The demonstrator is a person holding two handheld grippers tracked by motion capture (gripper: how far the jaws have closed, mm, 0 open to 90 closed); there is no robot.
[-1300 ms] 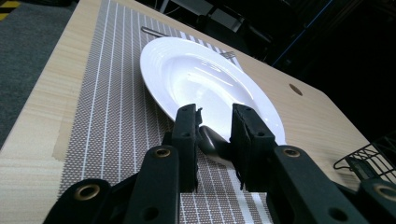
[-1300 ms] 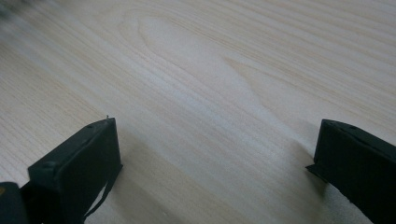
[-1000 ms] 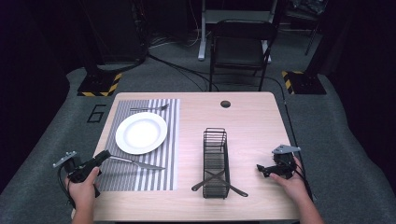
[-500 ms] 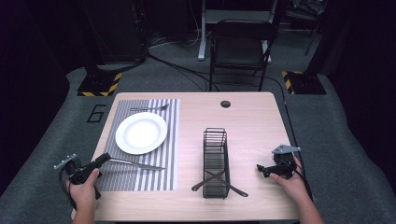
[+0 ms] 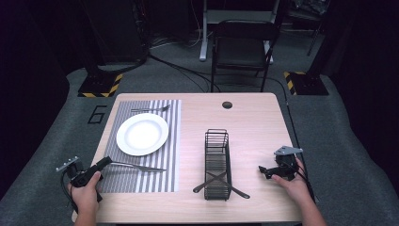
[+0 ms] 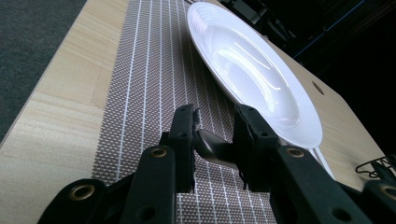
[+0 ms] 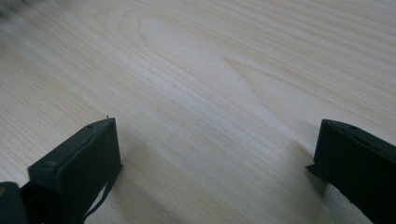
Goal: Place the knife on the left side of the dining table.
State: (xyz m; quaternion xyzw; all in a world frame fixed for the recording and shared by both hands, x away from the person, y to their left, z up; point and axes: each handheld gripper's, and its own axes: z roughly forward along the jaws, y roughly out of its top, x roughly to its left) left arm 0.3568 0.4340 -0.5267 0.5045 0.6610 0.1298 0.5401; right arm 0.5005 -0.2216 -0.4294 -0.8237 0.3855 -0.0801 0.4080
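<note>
The left gripper [image 6: 212,140] has its jaws around the handle of a fork [image 5: 141,166] lying on the striped placemat [image 5: 155,181] beside the plate [image 5: 142,133], as for setting cutlery. The right gripper [image 5: 263,170] rests released on the worktop [image 5: 254,122].

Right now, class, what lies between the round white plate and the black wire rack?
In the high view: striped placemat edge, then bare wooden table.
</note>
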